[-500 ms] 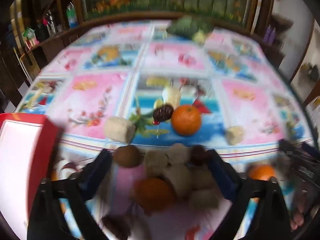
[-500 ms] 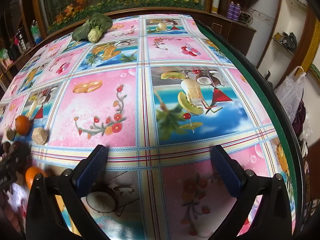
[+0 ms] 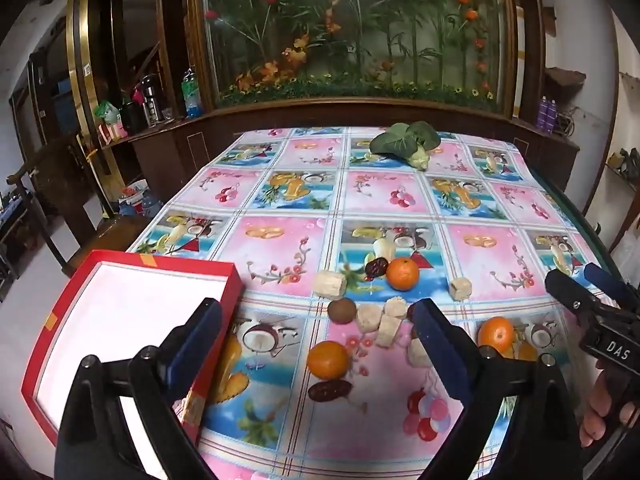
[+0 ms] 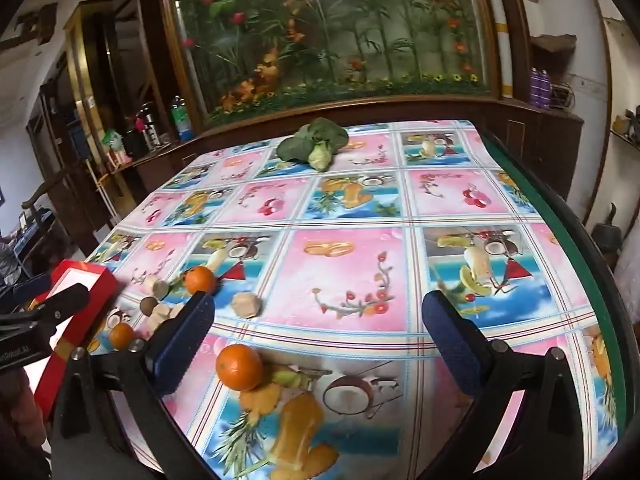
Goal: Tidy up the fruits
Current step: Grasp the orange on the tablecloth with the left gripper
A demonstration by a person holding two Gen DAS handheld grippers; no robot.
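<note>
My left gripper (image 3: 316, 330) is open and empty, raised above a cluster of fruit on the patterned tablecloth. The cluster holds three oranges (image 3: 402, 273), (image 3: 328, 359), (image 3: 496, 334), a brown kiwi (image 3: 341, 311), dark dates (image 3: 330, 390), (image 3: 376, 267) and several pale beige chunks (image 3: 329, 284). An empty red box with a white inside (image 3: 132, 312) lies left of the left gripper. My right gripper (image 4: 318, 330) is open and empty, to the right of the cluster; an orange (image 4: 239, 367) lies by its left finger. The box's corner shows at the left of the right wrist view (image 4: 86, 280).
A leafy green vegetable (image 3: 404, 142) lies at the far end of the table. The table's green right edge (image 4: 568, 240) runs close to the right gripper. A wooden cabinet with a plant display and shelves with bottles (image 3: 192, 92) stand behind the table.
Both grippers have lifted and tilted up, so the views now reach the back wall. The fruit cluster sits lower and farther from the left fingers. Both stay open.
</note>
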